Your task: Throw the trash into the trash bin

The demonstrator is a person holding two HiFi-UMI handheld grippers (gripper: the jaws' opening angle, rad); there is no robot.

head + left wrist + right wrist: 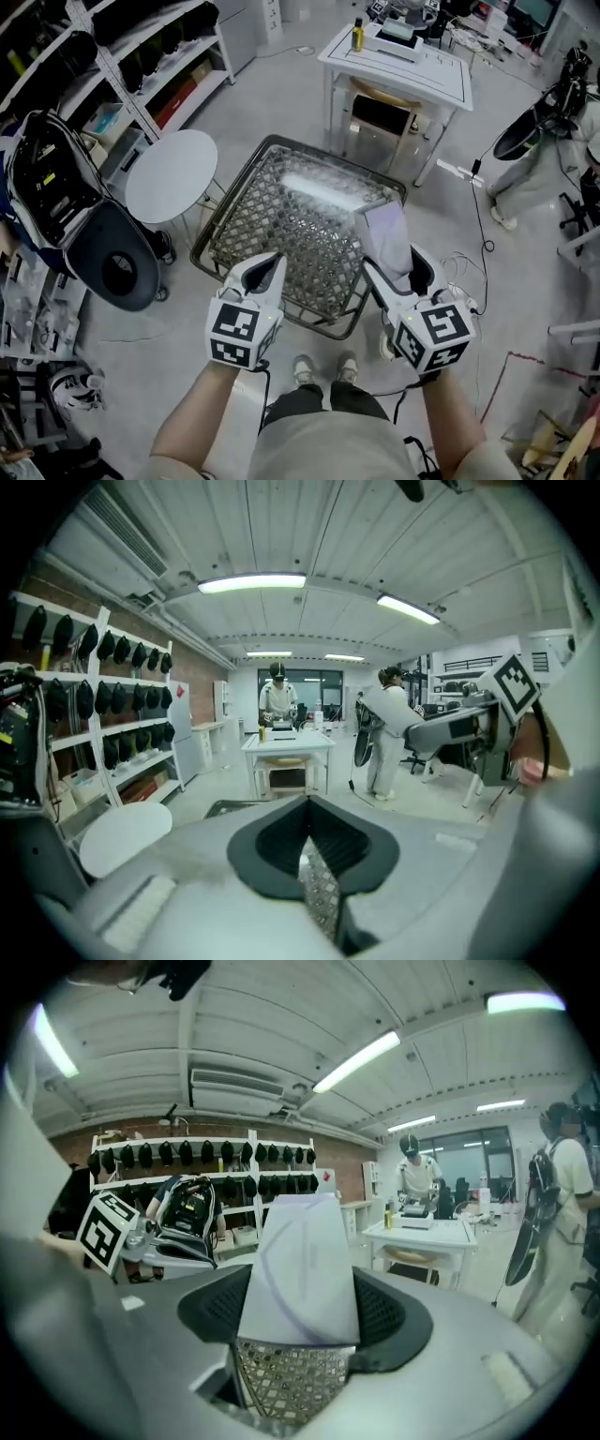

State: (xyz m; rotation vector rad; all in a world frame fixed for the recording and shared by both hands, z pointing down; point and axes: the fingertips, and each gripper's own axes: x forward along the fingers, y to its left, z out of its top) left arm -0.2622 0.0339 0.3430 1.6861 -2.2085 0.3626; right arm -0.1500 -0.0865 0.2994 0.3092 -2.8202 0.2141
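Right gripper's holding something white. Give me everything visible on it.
The white piece is a flat, pale lavender-tinted sheet or slim packet, looks like paper or thin card, with a faint curved line across its face. It stands upright, narrowing toward the top, its lower part clamped between the jaws of the right gripper.

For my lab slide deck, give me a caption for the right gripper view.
Right gripper gripping a pale box over a wire mesh basket, white table behind.

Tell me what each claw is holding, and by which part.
The right claw grips a pale carton by its near end, the rest sticking out ahead. The left claw is shut on nothing.
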